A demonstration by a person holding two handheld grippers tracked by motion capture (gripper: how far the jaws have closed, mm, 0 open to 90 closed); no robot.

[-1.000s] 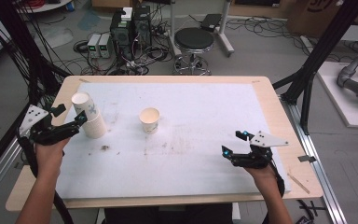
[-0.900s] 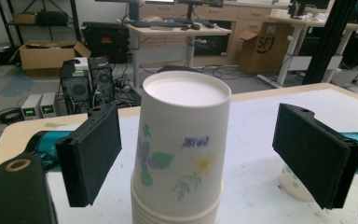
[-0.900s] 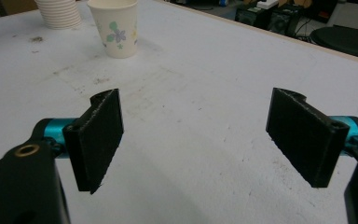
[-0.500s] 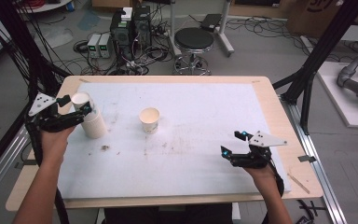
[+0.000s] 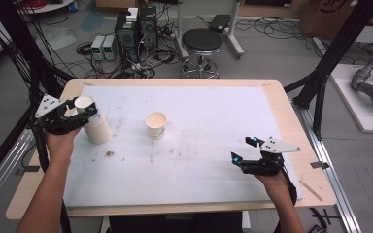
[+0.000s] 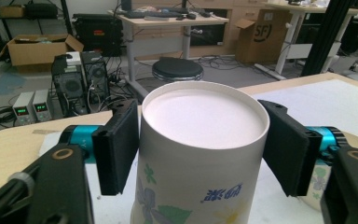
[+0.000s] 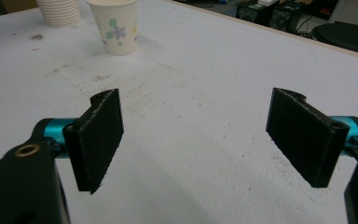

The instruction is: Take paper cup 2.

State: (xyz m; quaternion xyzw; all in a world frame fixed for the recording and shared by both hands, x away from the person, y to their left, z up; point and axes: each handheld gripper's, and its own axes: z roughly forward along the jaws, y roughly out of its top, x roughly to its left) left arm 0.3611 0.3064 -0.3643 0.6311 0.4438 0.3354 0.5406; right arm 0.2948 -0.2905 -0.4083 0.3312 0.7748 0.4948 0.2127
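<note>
A stack of white paper cups [image 5: 97, 128] stands upside down at the table's left, also in the right gripper view [image 7: 59, 11]. My left gripper [image 5: 83, 107] has just been closing, and its pads now press both sides of the top cup [image 6: 200, 154], whose flat base faces up. A single flower-printed cup [image 5: 156, 124] stands upright near the middle, also far off in the right gripper view [image 7: 116, 28]. My right gripper [image 5: 243, 149] hovers low over the white mat at the right, jaws wide open with nothing between them [image 7: 198, 140].
A white mat [image 5: 209, 121] with brown stains [image 5: 109, 154] covers the wooden table [image 5: 291, 126]. Beyond the far edge stand a black stool [image 5: 202, 41] and computer boxes [image 5: 136, 26]. Black frame posts rise at both sides.
My left gripper moved forward to the top of the cup stack, and its jaws closed from wide open onto the top cup. The right gripper stayed still.
</note>
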